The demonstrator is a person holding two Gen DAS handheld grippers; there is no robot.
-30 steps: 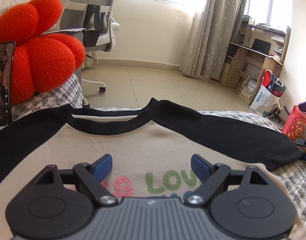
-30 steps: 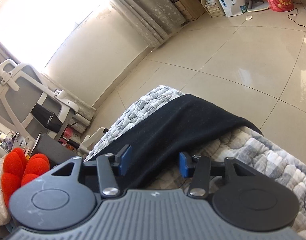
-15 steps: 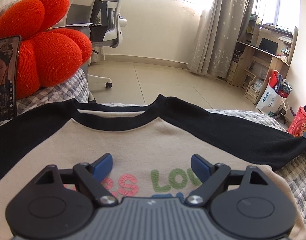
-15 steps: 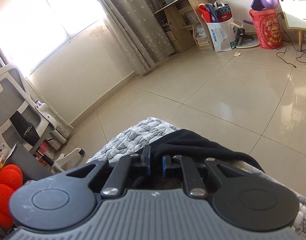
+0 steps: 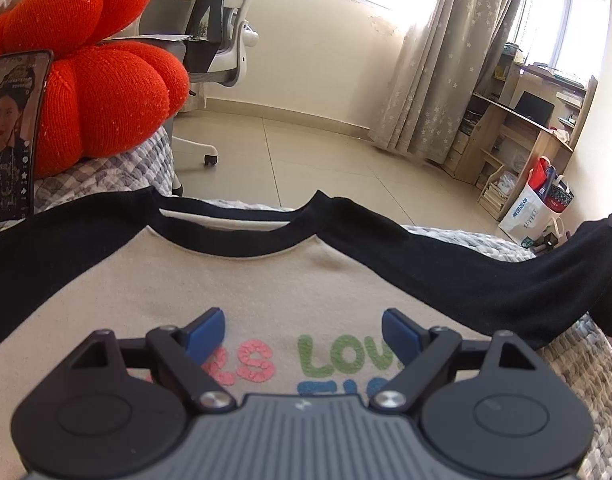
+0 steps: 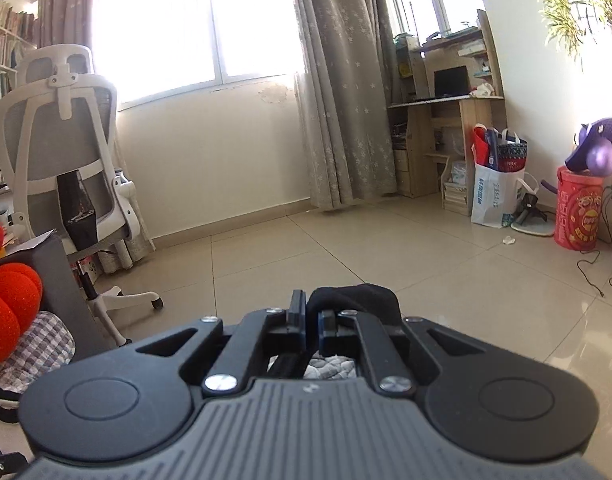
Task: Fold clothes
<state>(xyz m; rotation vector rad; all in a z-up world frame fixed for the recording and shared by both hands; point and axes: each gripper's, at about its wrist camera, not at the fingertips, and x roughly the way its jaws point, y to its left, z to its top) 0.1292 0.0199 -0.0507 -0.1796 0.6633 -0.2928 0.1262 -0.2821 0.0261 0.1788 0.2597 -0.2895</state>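
Closest to the right claw point(image 6: 311, 322), its jaws are pinched narrow on the black cuff of the sleeve point(image 6: 356, 300), which bunches up just past the fingertips. In the left wrist view that same sleeve point(image 5: 486, 280) rises off the bed point(image 5: 578, 356) toward the far right edge of the picture, taut and slanted, its long axis running from the shirt's shoulder out to the lifted cuff.

The left claw point(image 5: 304, 330) hovers wide apart and empty just above the chest of the shirt point(image 5: 234, 280), over the coloured lettering. The shirt lies flat, front up, with the collar point(image 5: 242, 236) ahead of the claw and the other black sleeve point(image 5: 46, 248) stretching off to the left.

The right hand is plainly the nearer one for the coming fold, judged as carrying the sleeve inward across the chest, leftward toward the left claw. The shirt's body gives open room for that. Beyond the collar the bed's edge drops to bare floor point(image 5: 306, 160), so nothing should be dragged forward. An orange cushion point(image 5: 98, 76) and a phone point(image 5: 14, 136) crowd the far left.
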